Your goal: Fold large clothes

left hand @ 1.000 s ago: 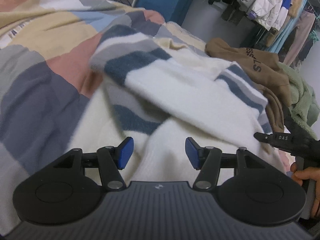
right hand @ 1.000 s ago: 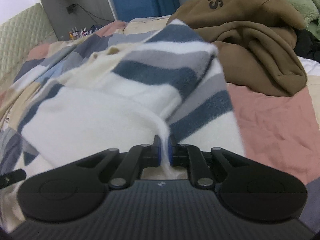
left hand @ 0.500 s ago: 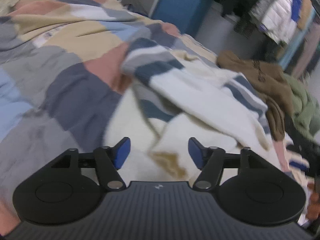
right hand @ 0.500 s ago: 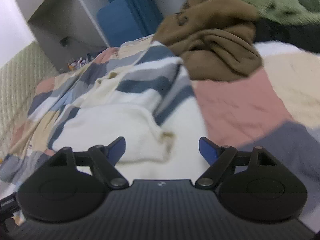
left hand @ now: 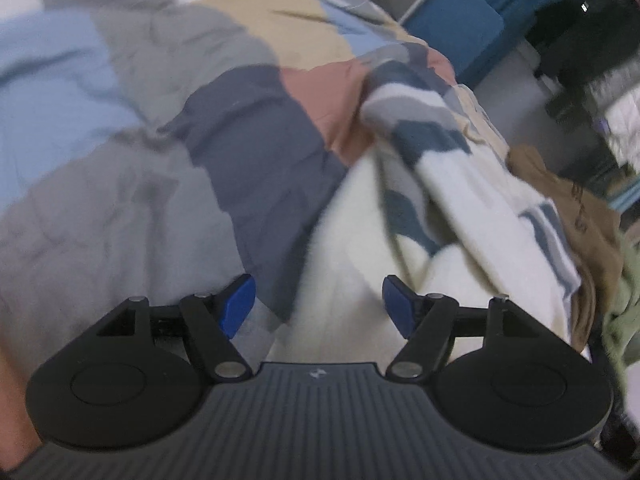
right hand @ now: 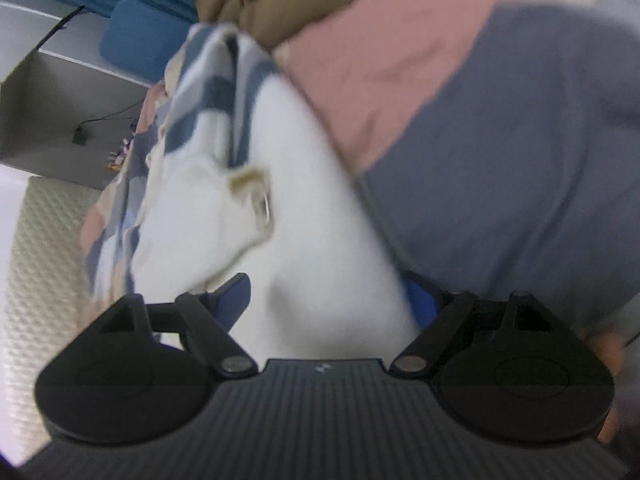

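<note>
Left wrist view: left tongs jaws have just been opening, stand wide, nothing gripped; sweater edge lies between them on bed. Right tongs jaws have just been opening, wide; white hem between pads, not pinched. Judgement: sweater released flat for next fold, tongs pulled toward near hem. Count: one striped sweater, one brown hoodie, two tongs.

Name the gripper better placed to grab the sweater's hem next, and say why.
Probably right. The right gripper is open with the white sweater filling the gap between its pads. The left gripper, also open, straddles the sweater's edge and the quilt.
</note>
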A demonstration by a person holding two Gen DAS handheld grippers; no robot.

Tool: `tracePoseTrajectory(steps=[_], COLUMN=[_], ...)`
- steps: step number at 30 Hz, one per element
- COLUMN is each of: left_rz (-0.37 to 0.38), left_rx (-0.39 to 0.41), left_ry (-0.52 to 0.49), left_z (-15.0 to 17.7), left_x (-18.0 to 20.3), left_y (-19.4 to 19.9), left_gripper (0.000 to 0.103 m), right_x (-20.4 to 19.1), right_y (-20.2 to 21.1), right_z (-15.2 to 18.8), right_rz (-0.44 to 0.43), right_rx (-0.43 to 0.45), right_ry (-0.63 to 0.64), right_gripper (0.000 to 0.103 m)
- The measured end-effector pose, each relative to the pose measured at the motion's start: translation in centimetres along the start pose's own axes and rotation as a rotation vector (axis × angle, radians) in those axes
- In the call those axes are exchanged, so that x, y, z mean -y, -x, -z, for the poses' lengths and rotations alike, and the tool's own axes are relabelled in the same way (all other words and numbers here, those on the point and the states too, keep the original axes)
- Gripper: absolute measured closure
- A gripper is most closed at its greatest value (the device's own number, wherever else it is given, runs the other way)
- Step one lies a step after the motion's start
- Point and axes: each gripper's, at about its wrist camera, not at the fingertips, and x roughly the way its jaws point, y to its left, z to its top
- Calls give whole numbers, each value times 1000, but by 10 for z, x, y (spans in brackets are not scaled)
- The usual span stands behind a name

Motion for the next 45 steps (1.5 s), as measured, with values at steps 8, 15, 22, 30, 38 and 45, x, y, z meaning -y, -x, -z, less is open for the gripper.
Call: tracePoseTrajectory(steps=[8, 15, 22, 30, 38, 45], left_rz=[254, 237, 210, 297, 562, 703], left_rx=[-115, -198, -241, -216, -128, -52], left_ry=[101, 63, -46, 17, 118, 87], left_z=[7, 20, 40, 43, 20, 28], left_x=[-7, 2, 20, 14, 2, 1], left_y=[-7, -12, -6, 25, 111, 209], left_gripper=[24, 25, 27, 83, 85, 85], right_x=[-20, -22, -35, -39, -55, -71], right_y=[1, -20, -2, 33, 96, 164], right_z=[19, 43, 63, 51, 38, 52], right_rz=[-237, -56, -91, -245, -512, -603], right_rx=[-85, -174, -94, 4, -20, -38], right_ry=[84, 141, 228, 213, 215, 297], right_gripper=[18, 19, 71, 86, 86, 86])
